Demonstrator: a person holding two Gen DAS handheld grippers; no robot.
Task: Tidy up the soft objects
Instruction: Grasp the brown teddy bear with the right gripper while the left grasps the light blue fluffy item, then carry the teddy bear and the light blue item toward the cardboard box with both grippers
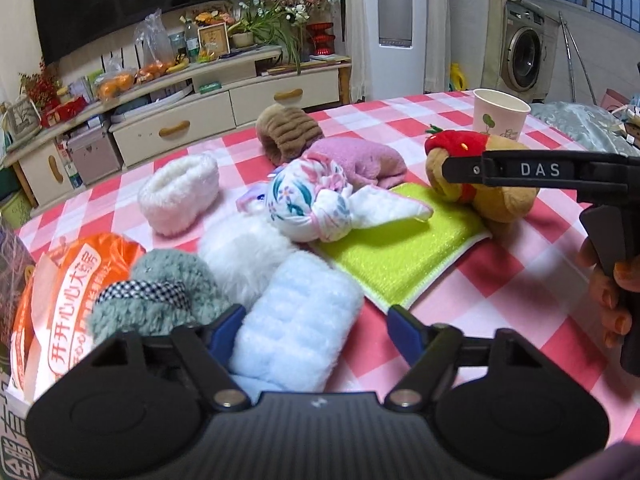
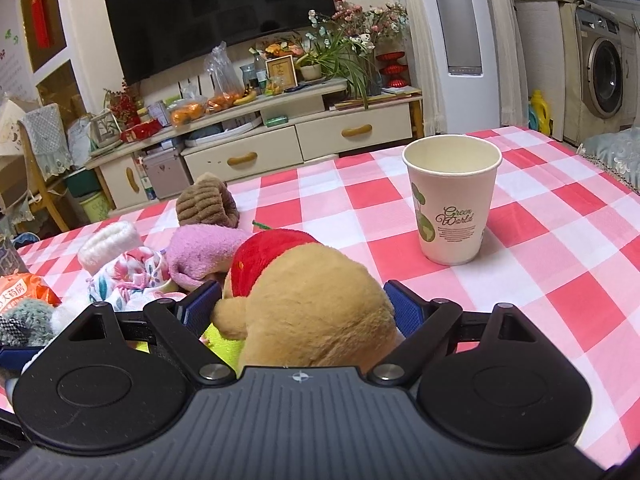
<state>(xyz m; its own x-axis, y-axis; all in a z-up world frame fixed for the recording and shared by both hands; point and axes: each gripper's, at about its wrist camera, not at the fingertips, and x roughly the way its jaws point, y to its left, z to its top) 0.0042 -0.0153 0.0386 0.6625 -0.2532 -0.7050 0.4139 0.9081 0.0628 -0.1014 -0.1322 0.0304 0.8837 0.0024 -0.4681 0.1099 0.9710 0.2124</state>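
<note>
The right tool (image 2: 302, 308) stands wide, its jaws either side of the brown plush toy (image 2: 316, 300), which lies on the bench (image 2: 540, 264) near the paper cup (image 2: 452, 208). Light and squashy, it should grip best across its body. The left tool (image 1: 316, 328) is wide around the blue towel roll (image 1: 296, 320).

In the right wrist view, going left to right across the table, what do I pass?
orange package → white knit bootie → floral knotted cloth → pink fleece cloth → brown plush toy between the right gripper fingers → paper cup.
</note>
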